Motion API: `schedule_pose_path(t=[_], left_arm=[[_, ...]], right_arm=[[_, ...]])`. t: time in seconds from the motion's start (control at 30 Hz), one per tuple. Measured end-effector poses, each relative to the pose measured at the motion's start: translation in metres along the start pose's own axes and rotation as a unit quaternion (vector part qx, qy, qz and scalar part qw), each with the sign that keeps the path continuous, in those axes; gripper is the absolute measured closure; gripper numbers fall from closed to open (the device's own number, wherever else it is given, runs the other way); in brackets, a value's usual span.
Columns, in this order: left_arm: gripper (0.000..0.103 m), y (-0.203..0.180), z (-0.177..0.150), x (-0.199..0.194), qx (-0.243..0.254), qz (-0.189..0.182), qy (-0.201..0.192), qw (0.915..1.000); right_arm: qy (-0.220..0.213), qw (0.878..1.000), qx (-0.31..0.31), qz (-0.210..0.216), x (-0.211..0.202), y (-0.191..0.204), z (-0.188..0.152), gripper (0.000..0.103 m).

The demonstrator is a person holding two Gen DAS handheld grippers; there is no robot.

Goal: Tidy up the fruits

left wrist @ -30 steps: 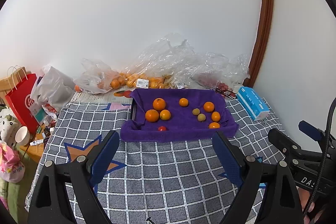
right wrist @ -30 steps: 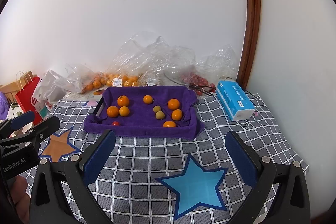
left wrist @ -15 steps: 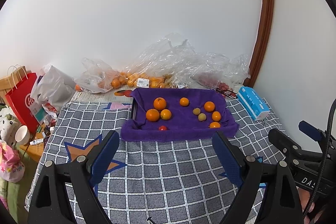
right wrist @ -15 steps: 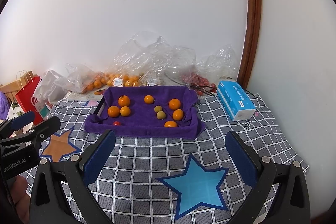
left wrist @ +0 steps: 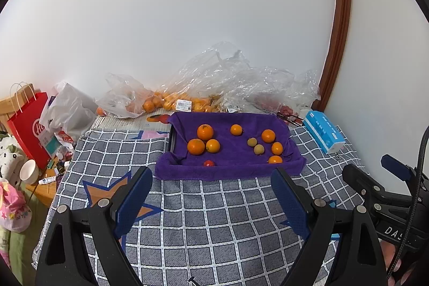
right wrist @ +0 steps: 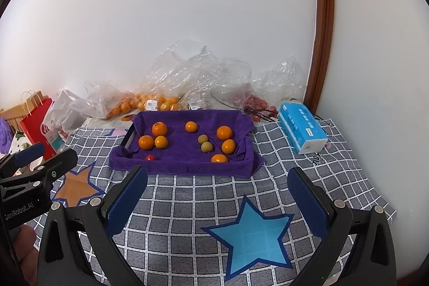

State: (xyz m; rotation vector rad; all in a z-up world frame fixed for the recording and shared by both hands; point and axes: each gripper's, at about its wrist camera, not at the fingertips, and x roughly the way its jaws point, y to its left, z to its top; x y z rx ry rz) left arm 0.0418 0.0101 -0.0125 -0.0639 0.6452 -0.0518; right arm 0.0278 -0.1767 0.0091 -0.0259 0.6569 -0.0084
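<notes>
A tray lined with a purple towel (left wrist: 230, 169) (right wrist: 182, 166) lies on the checked cloth ahead of both grippers. On it lie several oranges (left wrist: 205, 132) (right wrist: 159, 129), two small yellow-green fruits (left wrist: 258, 149) (right wrist: 206, 146) and one small red fruit (left wrist: 208, 163) (right wrist: 150, 157). My left gripper (left wrist: 211, 178) stands open well short of the tray, nothing between its fingers. My right gripper (right wrist: 217, 178) is open too, likewise short of the tray and empty. Each gripper shows at the edge of the other's view.
Clear plastic bags with more oranges (left wrist: 158, 103) and red fruits (right wrist: 254, 101) lie against the wall behind the tray. A blue tissue pack (right wrist: 303, 130) sits at right. A red paper bag (left wrist: 29, 125), a cup (left wrist: 28, 170) and clutter stand at left, past the cloth's edge.
</notes>
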Motion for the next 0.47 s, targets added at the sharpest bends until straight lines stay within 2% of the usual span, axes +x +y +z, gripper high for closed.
schedule_pose_path(t=[0.47], left_arm=[[0.013, 0.0010, -0.0001, 0.0032, 0.001, 0.004, 0.003, 1.0000]], right_arm=[[0.000, 1.000, -0.002, 0.002, 0.0008, 0.0030, -0.0011, 0.000]])
